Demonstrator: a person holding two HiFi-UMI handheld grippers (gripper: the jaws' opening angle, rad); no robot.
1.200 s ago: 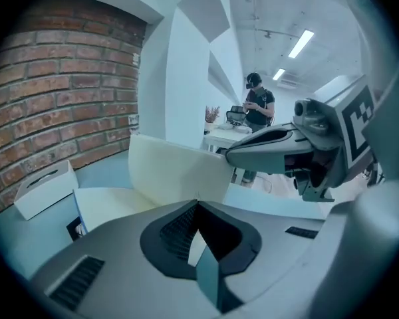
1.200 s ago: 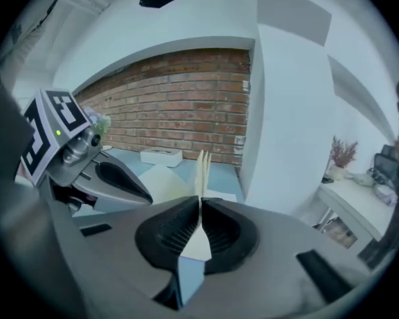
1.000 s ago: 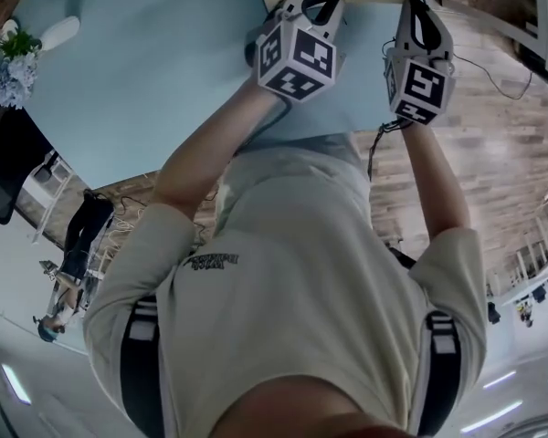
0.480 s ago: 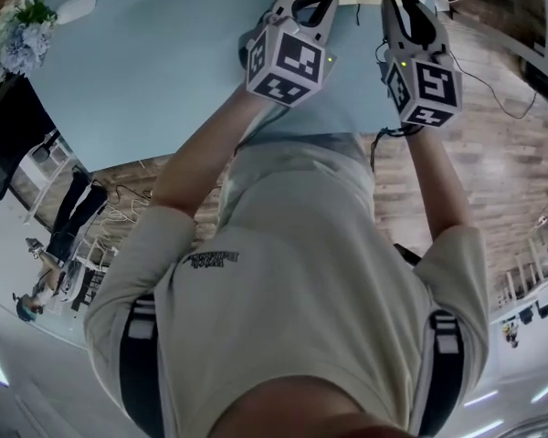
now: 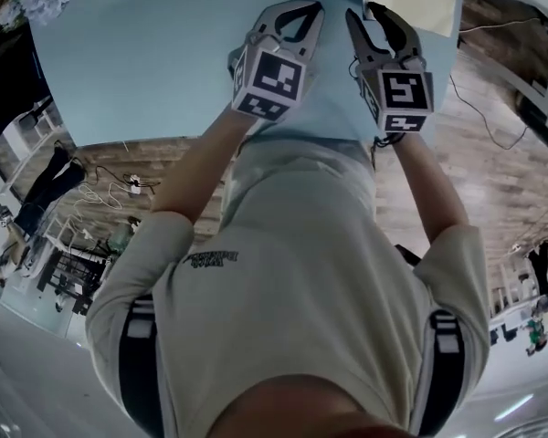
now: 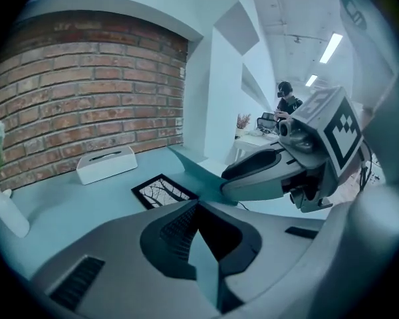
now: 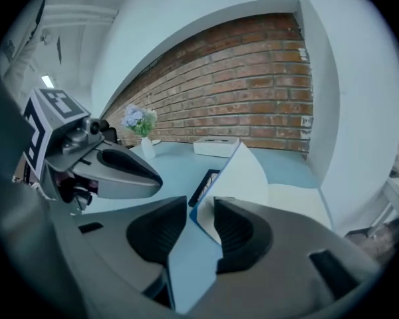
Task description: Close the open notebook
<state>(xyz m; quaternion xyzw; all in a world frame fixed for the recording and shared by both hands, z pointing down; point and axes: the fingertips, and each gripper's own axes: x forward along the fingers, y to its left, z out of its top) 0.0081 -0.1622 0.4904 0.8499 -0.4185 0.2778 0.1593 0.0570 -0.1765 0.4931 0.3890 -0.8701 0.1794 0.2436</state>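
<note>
**Both grippers over the pale blue table, on the person's side of it.** The left gripper has its claw drawn together at the tips, with nothing between them. The right gripper has jaws that have just been opening and now stand well apart. The near corner of the notebook sits between them, with neither pad pressing on it. The notebook lies toward the table's right edge, pale face up, with a blue edge showing. Farther back on the table are a black picture frame, a white box and a vase of flowers. A brick wall stands behind.
</note>
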